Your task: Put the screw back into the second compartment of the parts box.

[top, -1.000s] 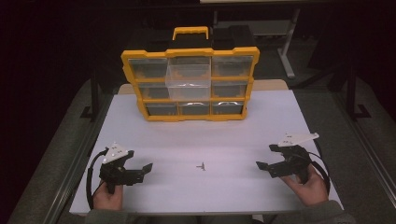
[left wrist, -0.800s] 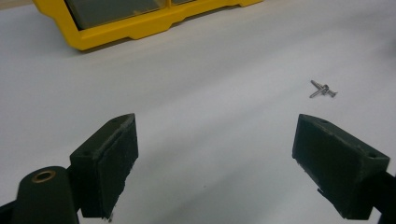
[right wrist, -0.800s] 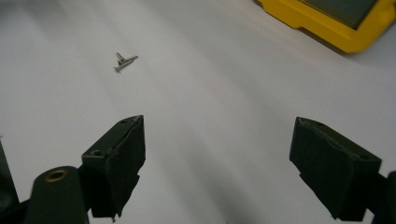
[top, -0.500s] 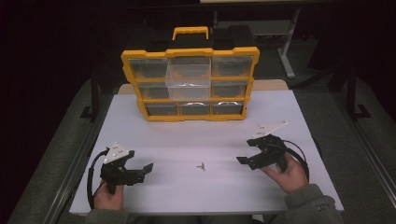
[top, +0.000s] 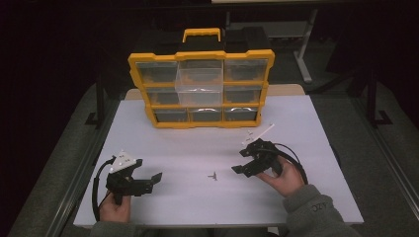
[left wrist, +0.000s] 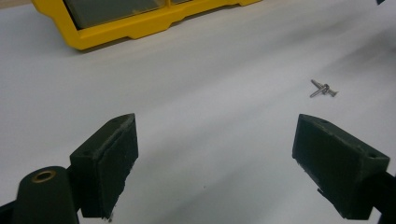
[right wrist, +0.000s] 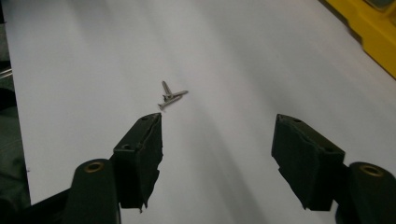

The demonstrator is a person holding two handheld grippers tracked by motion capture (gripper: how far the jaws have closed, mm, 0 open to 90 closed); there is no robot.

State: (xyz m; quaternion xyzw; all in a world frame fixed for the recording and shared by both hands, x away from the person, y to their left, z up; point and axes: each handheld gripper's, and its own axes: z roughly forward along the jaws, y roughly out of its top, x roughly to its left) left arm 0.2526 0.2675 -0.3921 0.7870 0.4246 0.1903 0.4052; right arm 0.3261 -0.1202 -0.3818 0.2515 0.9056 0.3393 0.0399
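High view: the white tabletop carries a yellow organizer box at its far side, toward twelve o'clock, standing upright with clear drawers; the middle drawer sticks out from the front. A small cluster of screws lies near the middle of the near half. The left gripper sits at about nine o'clock from the screws, well apart from them, with its jaws spread wide and nothing between them. The right gripper is near the screws, at about two o'clock from them; its jaws have just been closing yet still stand apart, with nothing between them.

Left gripper view: the two black jaws rise from the bottom, far apart, over bare tabletop. The screws lie at roughly one o'clock beyond the jaws, untouched. The organizer box's yellow edge crosses the top toward eleven o'clock.

Right gripper view: the jaws are partly open and empty. The screws, a few lying crossed over one another, rest on the tabletop just beyond the left-hand jaw's tip, at about eleven o'clock, not touching it. A corner of the organizer box shows at two o'clock.
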